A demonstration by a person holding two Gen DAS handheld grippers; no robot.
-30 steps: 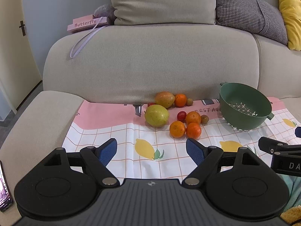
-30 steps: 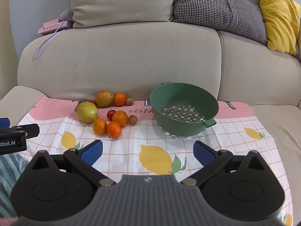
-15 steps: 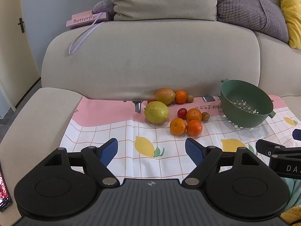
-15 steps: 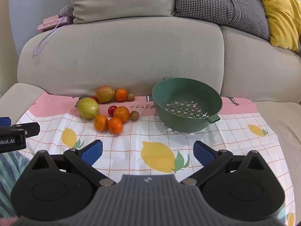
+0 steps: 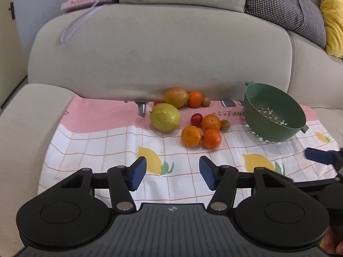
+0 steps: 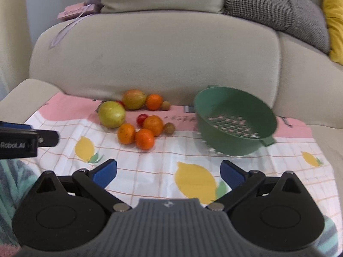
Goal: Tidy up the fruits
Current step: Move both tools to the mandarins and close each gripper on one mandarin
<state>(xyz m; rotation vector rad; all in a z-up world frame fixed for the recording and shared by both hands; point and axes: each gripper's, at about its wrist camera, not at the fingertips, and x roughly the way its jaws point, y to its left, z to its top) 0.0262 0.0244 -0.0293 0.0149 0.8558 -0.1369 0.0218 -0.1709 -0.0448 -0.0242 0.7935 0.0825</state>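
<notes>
One colander (image 6: pixel 233 124) tilted, mouth seemingly facing camera

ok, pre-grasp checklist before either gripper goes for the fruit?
1. Left gripper open, nothing between the fingers: ok.
2. Right gripper open and unloaded: ok.
3. Colander holds no fruit, ready to receive: ok. It sits tilted on the cloth; stability: cannot tell.
4. Fruit reachable: front oranges lie in the open on the cloth, nothing over them: ok.
5. Oranges touch each other, so a grasp may nudge a neighbour: not ok.
6. Grippers apart from each other: the left one shows only at the edge of the right view: ok.
</notes>
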